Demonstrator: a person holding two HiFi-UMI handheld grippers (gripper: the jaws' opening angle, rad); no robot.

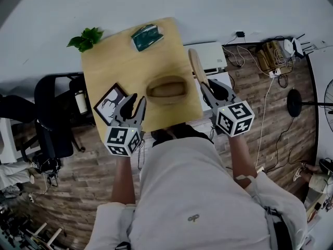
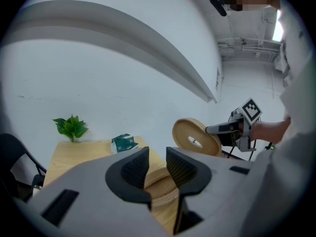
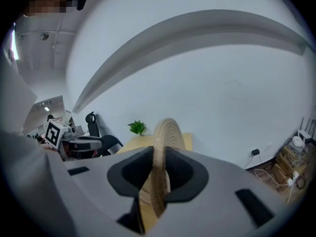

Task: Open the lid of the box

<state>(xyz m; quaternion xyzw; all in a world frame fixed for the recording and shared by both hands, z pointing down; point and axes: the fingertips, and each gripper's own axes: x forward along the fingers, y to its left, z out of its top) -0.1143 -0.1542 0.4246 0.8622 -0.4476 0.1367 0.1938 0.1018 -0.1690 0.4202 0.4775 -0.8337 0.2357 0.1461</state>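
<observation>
Person's white shirt [image 1: 192, 191] fills the bottom of the head view, w/ both forearms reaching toward a light wood table [image 1: 119, 61]. An oval wood box [image 1: 166, 89] sits on the table near its front edge, w/ its top uncovered and its hollow showing.

L gripper [image 1: 136, 101] hangs just left of the box, by the table's front edge. Its jaws are apart w/ nothing pinched. In the left gripper view the box only shows beyond the gap, and the pads aren't touching it.

R gripper [image 1: 209, 87] is just right of the box, clamped on the lid [image 1: 196, 64]. Its pads press both faces of the round wood disc, which stands on edge. The lid is right of the box and clear of it.

Other bits, all placed from the box:
- Framed pic [image 1: 110, 104] lies to the left, right beside the L gripper.
- Green packet [image 1: 146, 37] lies behind, near the table's far edge.
- Small green plant [image 1: 86, 38] is behind-left, at the far corner.
- White unit [image 1: 208, 56] is behind-right, off the table.
- Dark chair [image 1: 49, 124] stands well to the left, on the wood floor.
</observation>
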